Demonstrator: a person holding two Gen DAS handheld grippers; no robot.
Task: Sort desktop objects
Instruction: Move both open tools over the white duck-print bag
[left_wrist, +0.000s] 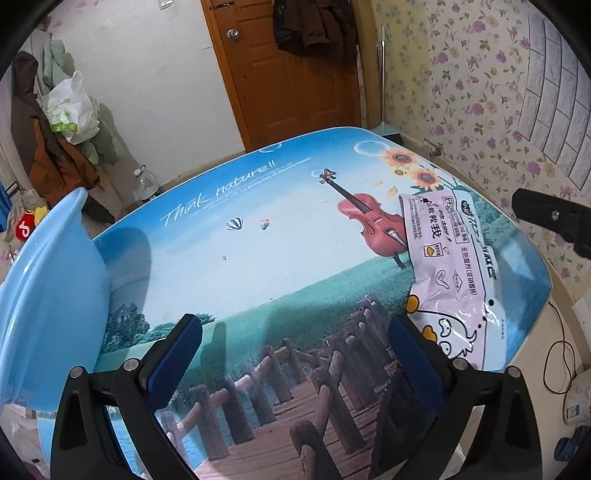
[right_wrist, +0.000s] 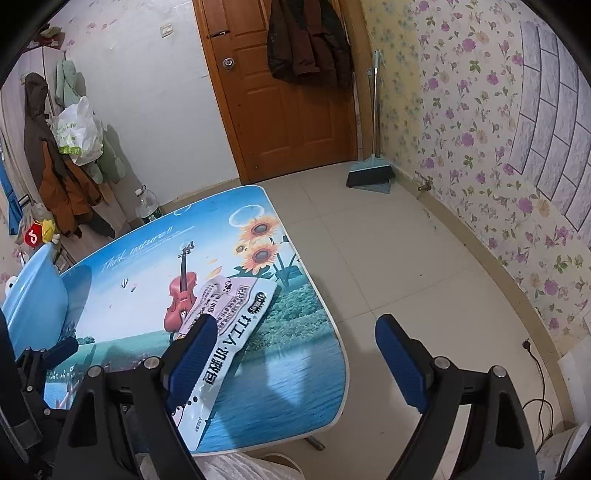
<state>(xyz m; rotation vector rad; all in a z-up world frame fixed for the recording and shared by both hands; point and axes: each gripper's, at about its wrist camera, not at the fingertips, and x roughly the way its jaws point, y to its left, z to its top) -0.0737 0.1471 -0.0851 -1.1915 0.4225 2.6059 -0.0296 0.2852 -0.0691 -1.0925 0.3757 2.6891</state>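
Observation:
A flat white and lilac snack packet (left_wrist: 448, 266) with cartoon ducks lies on the right side of the printed table (left_wrist: 258, 258). It also shows in the right wrist view (right_wrist: 236, 325). My left gripper (left_wrist: 295, 332) is open and empty above the table's near edge, left of the packet. My right gripper (right_wrist: 291, 332) is open and empty, high above the table's right edge, its left finger (right_wrist: 192, 354) over the packet. The right gripper's black body (left_wrist: 554, 221) shows at the far right of the left wrist view. A light blue plastic basin (left_wrist: 48, 295) stands at the table's left edge.
A wooden door (right_wrist: 288, 92) with a hanging coat is behind the table. A broom and dustpan (right_wrist: 369, 173) lean by the floral wall. Coats and a plastic bag (right_wrist: 77, 133) hang at left. A water bottle (right_wrist: 147, 206) stands on the floor. Cables (right_wrist: 539, 387) lie at right.

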